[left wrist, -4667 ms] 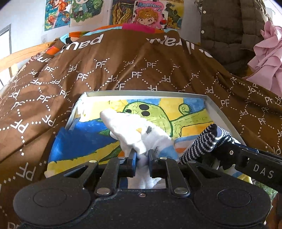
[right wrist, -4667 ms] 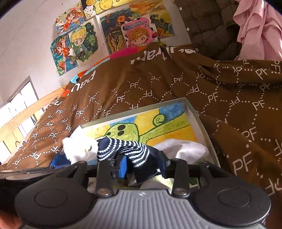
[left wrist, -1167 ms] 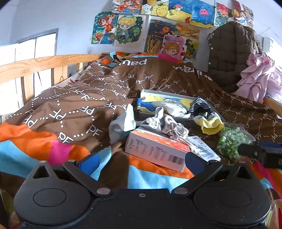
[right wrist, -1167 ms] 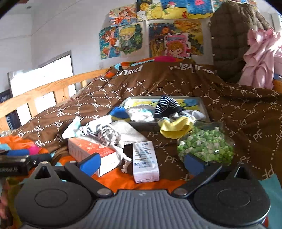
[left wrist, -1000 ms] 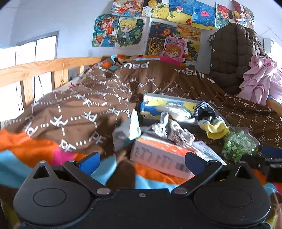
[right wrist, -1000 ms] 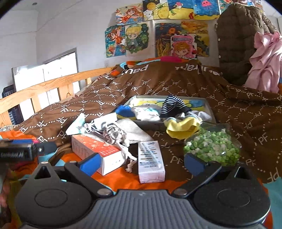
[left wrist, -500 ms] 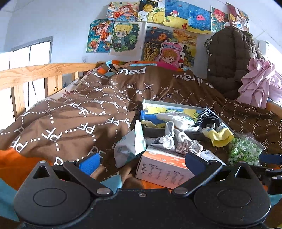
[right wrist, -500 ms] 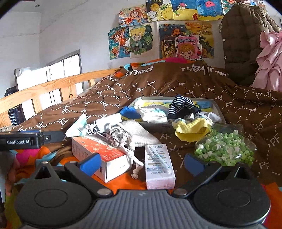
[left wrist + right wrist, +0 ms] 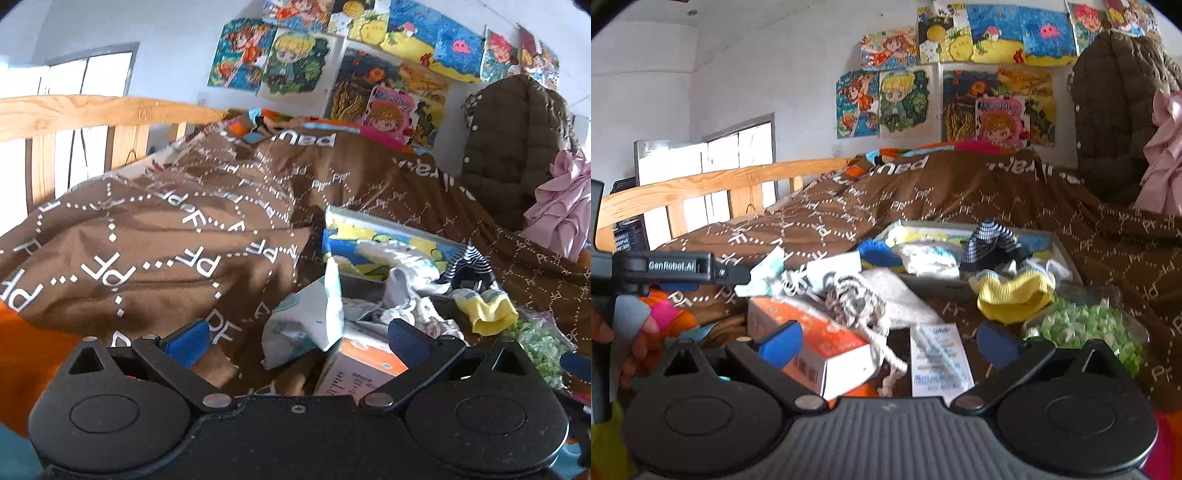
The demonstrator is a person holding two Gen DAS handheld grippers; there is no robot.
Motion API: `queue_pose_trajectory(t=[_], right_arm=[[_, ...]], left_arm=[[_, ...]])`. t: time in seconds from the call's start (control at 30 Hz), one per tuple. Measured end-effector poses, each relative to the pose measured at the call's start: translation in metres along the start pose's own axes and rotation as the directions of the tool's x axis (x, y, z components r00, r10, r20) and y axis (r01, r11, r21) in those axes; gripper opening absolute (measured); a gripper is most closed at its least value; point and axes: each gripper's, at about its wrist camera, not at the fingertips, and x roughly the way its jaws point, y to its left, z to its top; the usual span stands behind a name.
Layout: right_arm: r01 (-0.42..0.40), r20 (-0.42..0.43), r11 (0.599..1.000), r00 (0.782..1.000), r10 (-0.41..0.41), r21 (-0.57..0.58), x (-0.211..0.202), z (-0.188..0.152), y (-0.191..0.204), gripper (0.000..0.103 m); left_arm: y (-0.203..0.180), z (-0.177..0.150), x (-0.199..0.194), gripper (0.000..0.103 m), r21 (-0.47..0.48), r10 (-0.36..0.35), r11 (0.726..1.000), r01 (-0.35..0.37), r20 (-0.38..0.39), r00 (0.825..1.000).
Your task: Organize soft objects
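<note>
L gripper [image 9: 297, 338] spread wide, nothing btw its blue pads [image 9: 187, 341]; it hangs low over the brown quilt [image 9: 147, 236], pointing at the clutter. R gripper [image 9: 890, 341] also spread wide, empty, blue pads either side of the orange box and white carton.

Landmark = tray [image 9: 1058, 245], a flat box w/ painted bottom, on the quilt mid-bed. L to R, rel. to tray:

- Far L of tray, R view: L gripper's body [image 9: 679, 266] w/ lettering, a hand [image 9: 635, 332] below it.
- L and near side of tray: pale printed pouch [image 9: 310, 314], standing crumpled, just beside orange box [image 9: 812, 339]. Box lies on orange sheet, in front of tray's L end.
- On top of box, reaching twd tray: grey-white cloth [image 9: 882, 295] w/ patterned cord, draped and tangled.
- Just R of box, in front of tray: white carton [image 9: 940, 358], flat.
- In tray, L end: blue sock [image 9: 877, 253]. Next: white sock [image 9: 929, 258]. Then striped sock [image 9: 990, 240], dark w/ white bands, heaped up over mid-R part. White cloth [image 9: 1052, 267] at tray's R near corner.
- Over tray's near rim, R part: yellow sock [image 9: 1012, 295], hanging out onto quilt.
- R of and in front of tray: clear bag [image 9: 1086, 328] of green bits, touching yellow sock or nearly so, can't tell.
- Far R, behind tray: brown jacket [image 9: 1115, 110], pink garment [image 9: 565, 218] hanging.
</note>
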Motion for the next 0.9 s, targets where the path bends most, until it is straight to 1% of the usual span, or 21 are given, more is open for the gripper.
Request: queue_pose_trajectory(t=[0.1, 0.27, 0.4, 0.47, 0.53, 0.6, 0.63, 0.7, 0.8, 0.87, 0.9], right_arm=[[0.008, 0.018, 1.000, 1.000, -0.008, 0.004, 0.016, 0.006, 0.001, 0.103], [-0.025, 0.046, 0.999, 0.999, 0.024, 0.026, 0.040, 0.022, 0.004, 0.103], [-0.078, 0.049, 0.995, 0.996, 0.075, 0.067, 0.066, 0.034, 0.010, 0.103], [-0.100, 0.056, 0.991, 0.994, 0.095, 0.086, 0.079, 0.040, 0.014, 0.103], [-0.122, 0.068, 0.987, 0.991, 0.116, 0.102, 0.090, 0.047, 0.016, 0.103], [-0.133, 0.073, 0.984, 0.989, 0.125, 0.117, 0.100, 0.052, 0.019, 0.103], [-0.137, 0.070, 0.983, 0.989, 0.129, 0.125, 0.104, 0.053, 0.019, 0.103], [-0.144, 0.051, 0.980, 0.989, 0.138, 0.138, 0.114, 0.053, 0.020, 0.101], [-0.142, 0.018, 0.980, 0.990, 0.141, 0.136, 0.126, 0.048, 0.022, 0.098], [-0.141, 0.002, 0.981, 0.990, 0.142, 0.136, 0.133, 0.045, 0.024, 0.091], [-0.139, -0.010, 0.981, 0.990, 0.141, 0.137, 0.136, 0.044, 0.025, 0.090]], left_arm=[[0.008, -0.001, 0.009, 0.102, -0.026, -0.012, 1.000, 0.011, -0.017, 1.000], [0.020, -0.004, 0.023, 0.102, -0.091, -0.036, 0.995, 0.032, -0.037, 0.999], [0.028, -0.006, 0.034, 0.102, -0.153, -0.056, 0.987, 0.053, -0.014, 0.998], [0.033, -0.009, 0.038, 0.100, -0.181, -0.070, 0.981, 0.070, 0.009, 0.998], [0.036, -0.012, 0.042, 0.095, -0.200, -0.082, 0.976, 0.086, 0.029, 0.996], [0.037, -0.017, 0.044, 0.091, -0.198, -0.099, 0.974, 0.106, 0.046, 0.994], [0.036, -0.017, 0.045, 0.088, -0.193, -0.108, 0.974, 0.117, 0.054, 0.993], [0.034, -0.020, 0.048, 0.085, -0.181, -0.135, 0.973, 0.145, 0.065, 0.989], [0.032, -0.024, 0.051, 0.080, -0.170, -0.166, 0.970, 0.176, 0.072, 0.984], [0.033, -0.025, 0.055, 0.077, -0.174, -0.174, 0.967, 0.184, 0.068, 0.982], [0.033, -0.026, 0.056, 0.074, -0.179, -0.176, 0.966, 0.185, 0.066, 0.982]])
